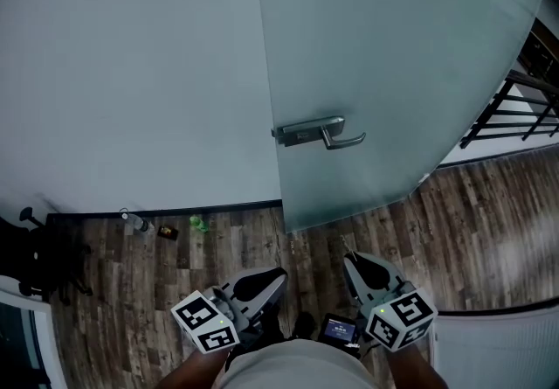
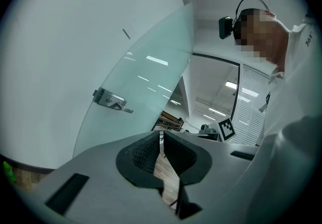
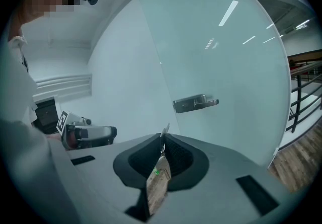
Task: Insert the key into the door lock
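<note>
The frosted glass door [image 1: 393, 55] stands ahead, slightly ajar, with a metal lock plate and lever handle [image 1: 319, 132] on its left edge. That handle also shows in the left gripper view [image 2: 111, 100] and the right gripper view [image 3: 195, 102]. My right gripper [image 3: 163, 137] is shut on a small key [image 3: 165, 129], whose tip pokes out above the pads. In the head view this gripper [image 1: 348, 258] is held low, well short of the door. My left gripper [image 1: 278, 274] hangs beside it, its pads [image 2: 146, 150] together with nothing between them.
A white wall [image 1: 131, 72] meets the door's left edge. At its foot on the wood floor lie a bottle [image 1: 135, 223] and a green object [image 1: 199, 224]. A black chair base [image 1: 35, 256] stands at the left, a dark railing [image 1: 524, 107] at the far right.
</note>
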The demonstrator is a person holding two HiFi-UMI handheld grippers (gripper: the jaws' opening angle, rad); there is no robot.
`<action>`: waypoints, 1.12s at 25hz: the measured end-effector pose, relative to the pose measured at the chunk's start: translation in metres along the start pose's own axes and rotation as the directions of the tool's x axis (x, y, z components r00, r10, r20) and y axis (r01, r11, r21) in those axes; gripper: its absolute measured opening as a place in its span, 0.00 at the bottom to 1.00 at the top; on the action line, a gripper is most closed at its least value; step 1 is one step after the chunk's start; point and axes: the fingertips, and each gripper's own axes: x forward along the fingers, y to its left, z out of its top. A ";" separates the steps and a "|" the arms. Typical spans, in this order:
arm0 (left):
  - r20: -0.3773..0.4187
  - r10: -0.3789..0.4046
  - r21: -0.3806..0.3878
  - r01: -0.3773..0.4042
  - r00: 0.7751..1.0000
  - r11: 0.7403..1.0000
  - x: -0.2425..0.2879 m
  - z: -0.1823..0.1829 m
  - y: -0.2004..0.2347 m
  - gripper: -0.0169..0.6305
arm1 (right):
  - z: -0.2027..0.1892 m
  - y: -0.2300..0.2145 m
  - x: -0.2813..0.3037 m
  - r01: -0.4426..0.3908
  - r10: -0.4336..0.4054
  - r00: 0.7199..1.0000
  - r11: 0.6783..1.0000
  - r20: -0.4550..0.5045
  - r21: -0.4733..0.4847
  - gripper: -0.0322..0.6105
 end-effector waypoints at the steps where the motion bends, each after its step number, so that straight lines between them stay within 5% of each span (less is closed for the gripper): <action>1: -0.002 -0.007 -0.003 0.007 1.000 1.000 0.002 0.004 0.006 0.08 | 0.002 -0.001 0.005 0.006 -0.006 1.000 1.000 -0.003 0.000 0.09; 17: -0.072 -0.143 -0.018 0.142 0.987 0.990 0.012 0.068 0.106 0.08 | 0.040 -0.008 0.102 0.152 -0.152 0.988 0.988 -0.002 0.040 0.09; 28: -0.085 -0.190 -0.032 0.188 0.978 0.982 0.023 0.083 0.131 0.08 | 0.056 -0.010 0.124 0.204 -0.204 0.979 0.979 -0.001 0.025 0.09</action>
